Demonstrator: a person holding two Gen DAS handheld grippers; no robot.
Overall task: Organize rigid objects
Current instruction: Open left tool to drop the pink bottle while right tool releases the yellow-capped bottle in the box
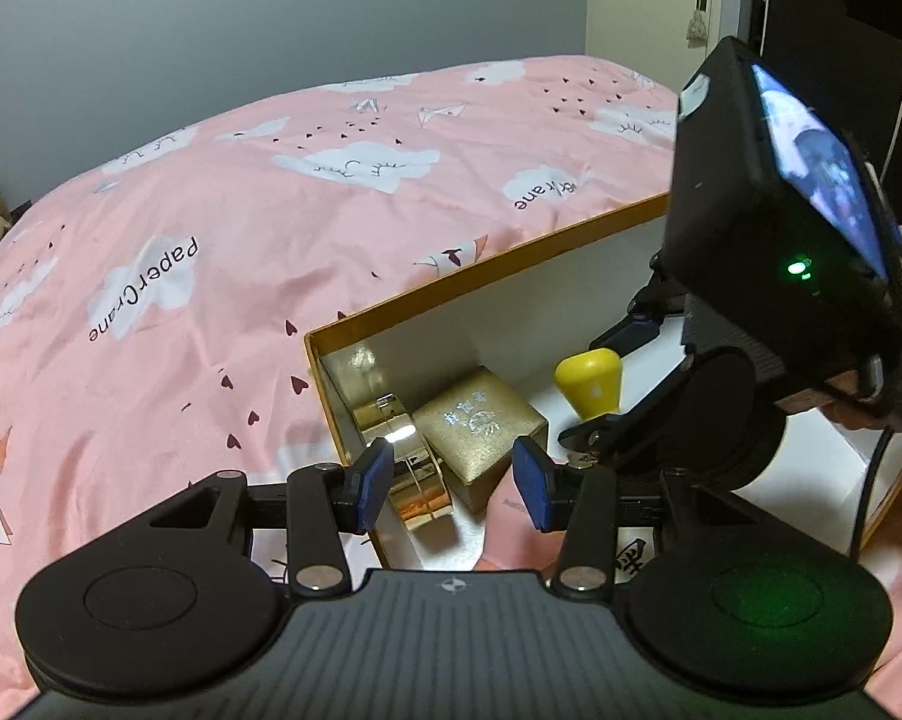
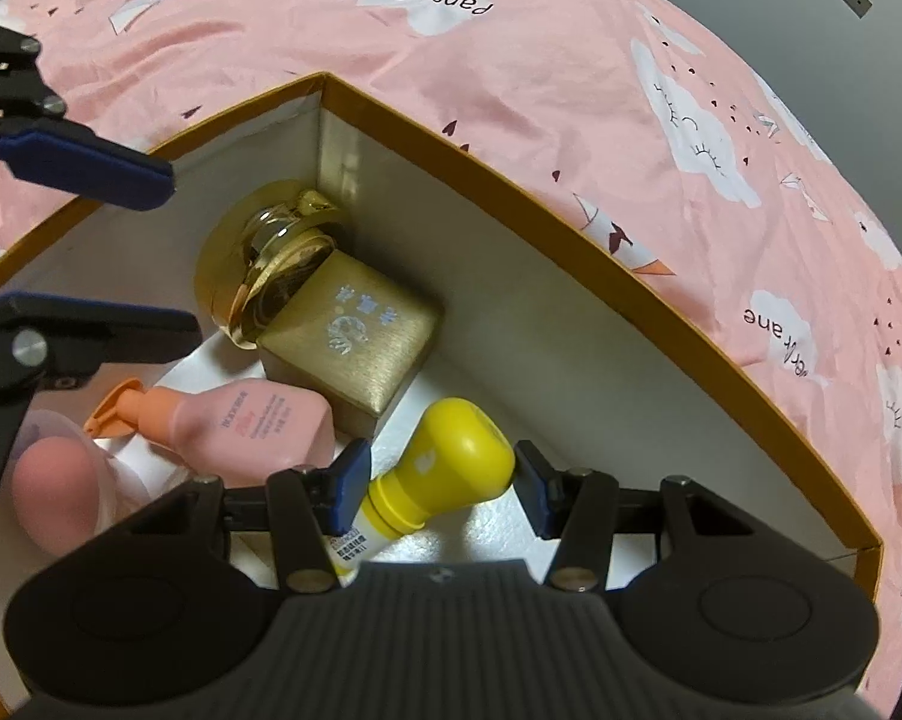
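my right gripper (image 2: pixel 441 483) has its jaws closed on the yellow-capped bottle (image 2: pixel 444 465), which hangs low inside the orange-rimmed box (image 2: pixel 571 222) on the bed (image 2: pixel 511 60), at 5 o'clock from the gold box (image 2: pixel 354 339). my left gripper (image 1: pixel 451 480) hovers at the box's near corner, jaws part-open on nothing. i judge this the placing step; next i should lower the bottle onto the bare floor, release and lift clear of the pink bottle (image 2: pixel 252 429).
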